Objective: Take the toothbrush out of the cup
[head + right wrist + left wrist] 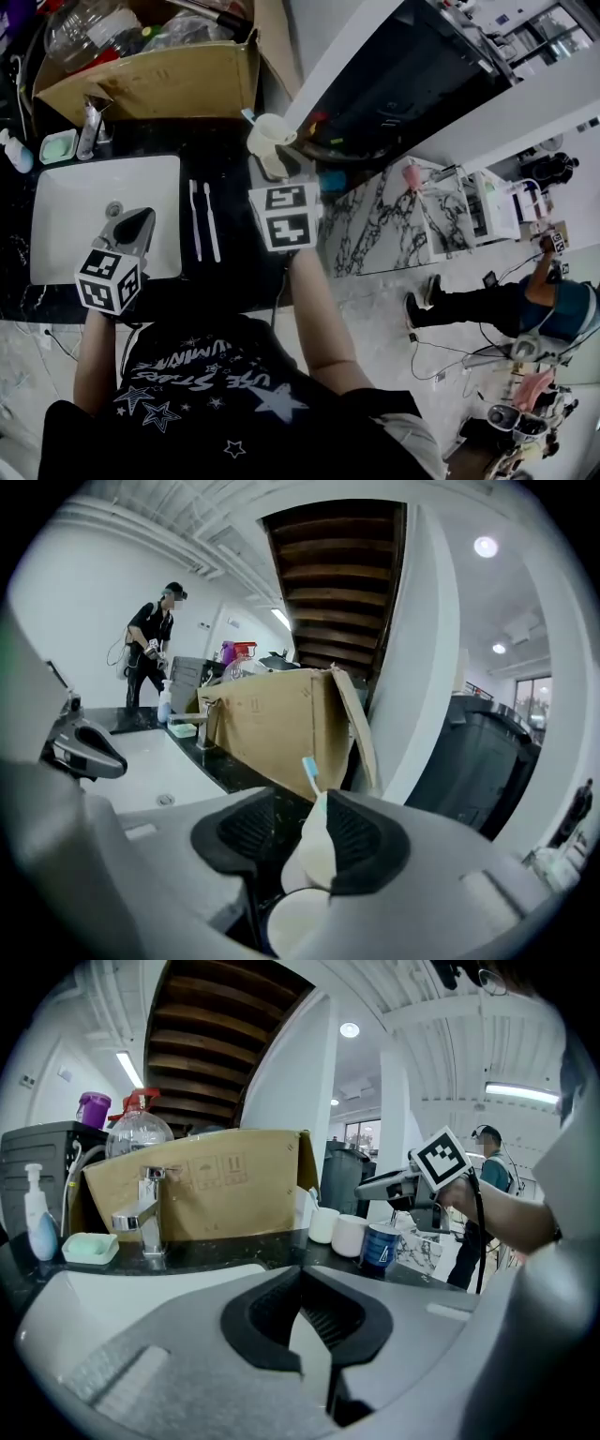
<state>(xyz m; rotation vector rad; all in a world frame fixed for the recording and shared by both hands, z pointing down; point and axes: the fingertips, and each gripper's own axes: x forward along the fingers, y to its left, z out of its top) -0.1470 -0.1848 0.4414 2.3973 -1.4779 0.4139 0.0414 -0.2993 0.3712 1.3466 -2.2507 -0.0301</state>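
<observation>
Toothbrush (308, 769) stood in the white cup (309, 847) on the surface (225, 155), not yet lifted; right hand-held gripper (305, 801) straddled the cup, jaws wide, gripping nothing; left hand-held gripper (302, 1277) closed, empty

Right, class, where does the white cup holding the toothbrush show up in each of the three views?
Head view: the white cup is at top centre, just right of the cardboard box.
Left gripper view: the cup is right of centre, at the box's right end.
Right gripper view: the cup is low at centre, between the open jaws of the right claw.
Shared landmark: the cardboard box, next to the cup in every view.
</observation>
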